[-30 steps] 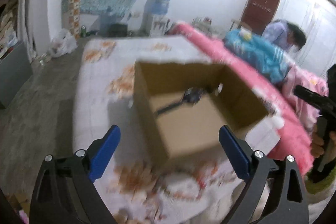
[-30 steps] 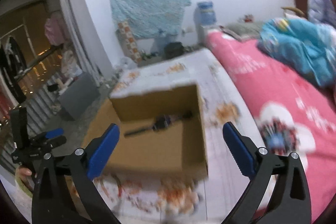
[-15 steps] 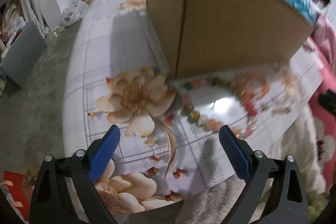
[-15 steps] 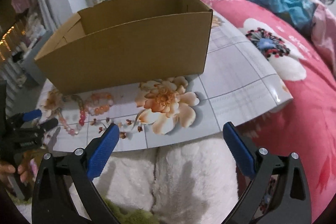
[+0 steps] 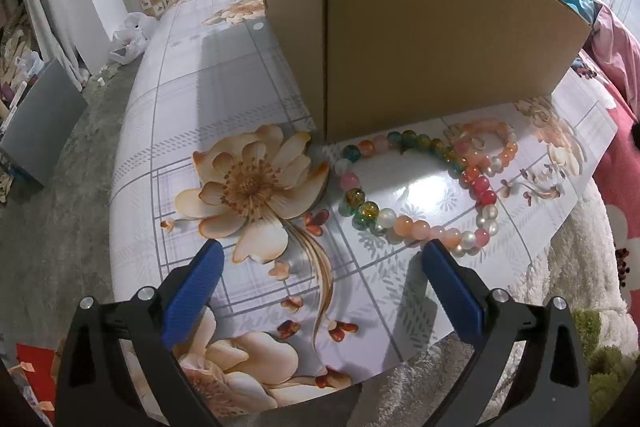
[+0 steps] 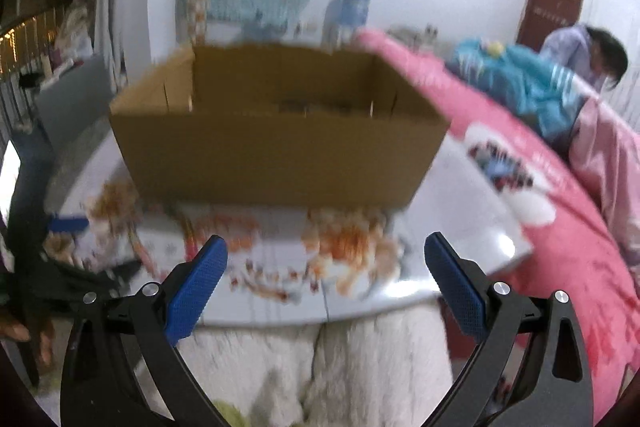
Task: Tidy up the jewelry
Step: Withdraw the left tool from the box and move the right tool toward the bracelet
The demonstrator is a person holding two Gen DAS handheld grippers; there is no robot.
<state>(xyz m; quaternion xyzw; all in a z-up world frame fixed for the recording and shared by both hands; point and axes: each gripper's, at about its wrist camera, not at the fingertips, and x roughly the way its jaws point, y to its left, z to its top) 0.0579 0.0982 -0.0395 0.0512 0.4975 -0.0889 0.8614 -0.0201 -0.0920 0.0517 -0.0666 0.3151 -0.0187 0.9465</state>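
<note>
while the bead necklace (image 5: 416, 183) lies beside the cardboard box (image 5: 432, 39), the left gripper (image 5: 320, 259) and right gripper (image 6: 326, 255) hang spread wide, holding nothing.

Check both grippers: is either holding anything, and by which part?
Nothing is held. The left gripper and right gripper are both open and empty; the multicoloured bead necklace lies untouched on the table.

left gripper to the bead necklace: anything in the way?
No. In the left wrist view, only bare floral tabletop lies between the open left gripper and the bead necklace.
</note>
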